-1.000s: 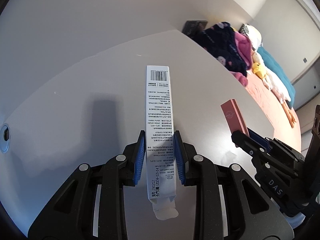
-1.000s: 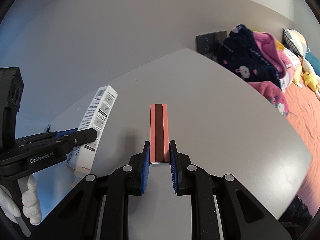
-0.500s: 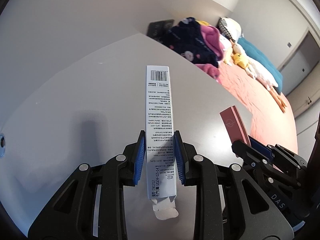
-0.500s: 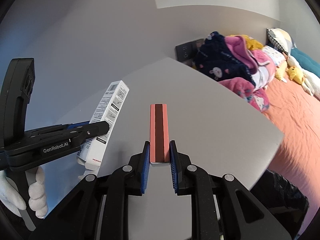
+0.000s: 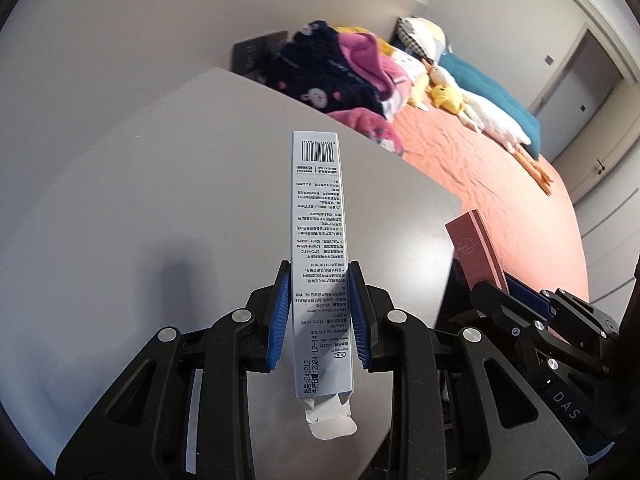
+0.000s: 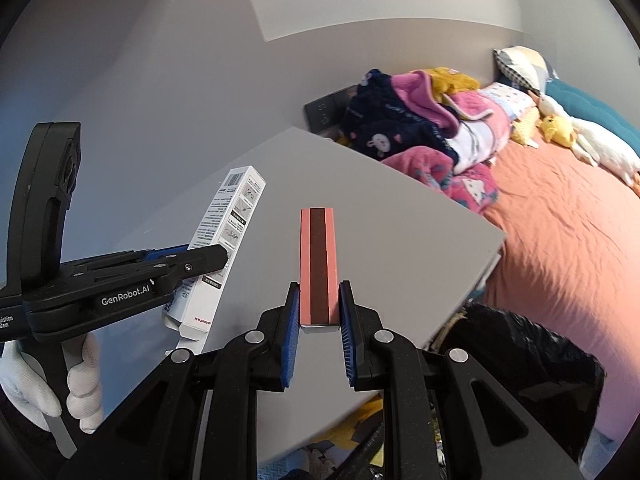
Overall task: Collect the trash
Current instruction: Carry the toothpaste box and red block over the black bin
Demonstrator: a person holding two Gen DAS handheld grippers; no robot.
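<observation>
Both hands have swung toward the bed since a second ago: the grey table top point(image 5: 168, 240) now ends at its corner mid-view, and a black trash bag point(image 6: 516, 360) has come into sight just below that corner.

Your left gripper point(image 5: 320, 316) is clamped on the white printed carton point(image 5: 318, 264), pads point(image 5: 280, 320) across its narrow faces near the lower third, barcode end pointing away over the table. The bottom flap hangs open toward the camera, so I'd judge it empty: light, thin card, crushes easily. Don't squeeze harder. That grip point is fine, though the long free end will wag.

Your right gripper point(image 6: 319, 318) is clamped on the pink slim box point(image 6: 318, 264) with the dark centre stripe, pads right at its near end, most of it cantilevered out over the table. It looks stiffer than the carton and smooth-sided, so it could pivot or slip from an end hold. Keep it pointed down.

Both items are held in the air above the table, not touching it. The bag mouth isn't visible, so I can't tell whether it's open.
</observation>
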